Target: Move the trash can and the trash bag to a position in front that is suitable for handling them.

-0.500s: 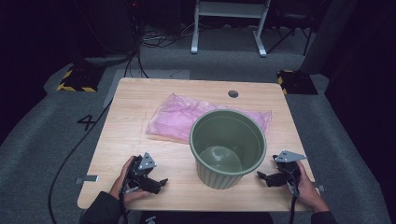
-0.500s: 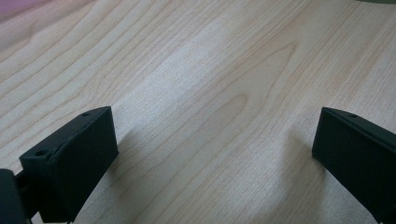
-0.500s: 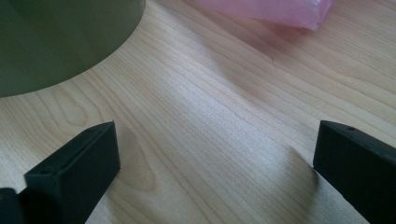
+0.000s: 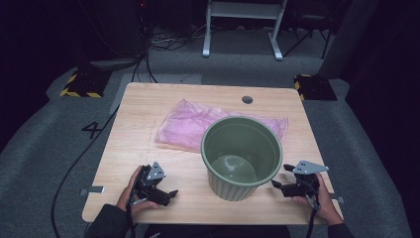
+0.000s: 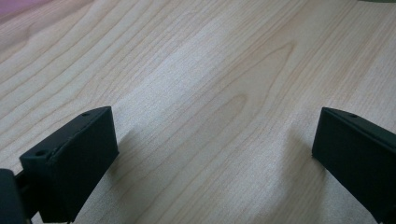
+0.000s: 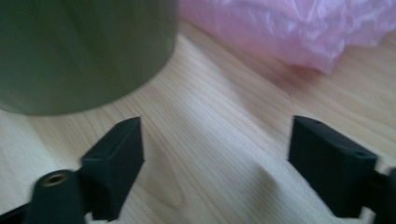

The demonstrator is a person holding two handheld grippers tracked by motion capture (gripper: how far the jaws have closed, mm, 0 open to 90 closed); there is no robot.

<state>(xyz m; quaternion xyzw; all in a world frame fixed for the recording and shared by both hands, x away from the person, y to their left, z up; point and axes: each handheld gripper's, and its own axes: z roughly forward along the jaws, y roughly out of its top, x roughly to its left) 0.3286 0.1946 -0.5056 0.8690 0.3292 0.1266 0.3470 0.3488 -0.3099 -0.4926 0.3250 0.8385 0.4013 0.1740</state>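
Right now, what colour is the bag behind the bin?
Translucent pink. The bag shows best in the high view, lying flat behind the green bin.

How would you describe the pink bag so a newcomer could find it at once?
Start at the wooden table and find the green bucket standing near its middle. Just behind the bucket, lying flat, is the pink plastic bag. It alone is thin, crinkled and see-through.

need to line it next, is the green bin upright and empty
Upright and empty: the green bin stands on its base on the table, mouth up, bare floor inside.
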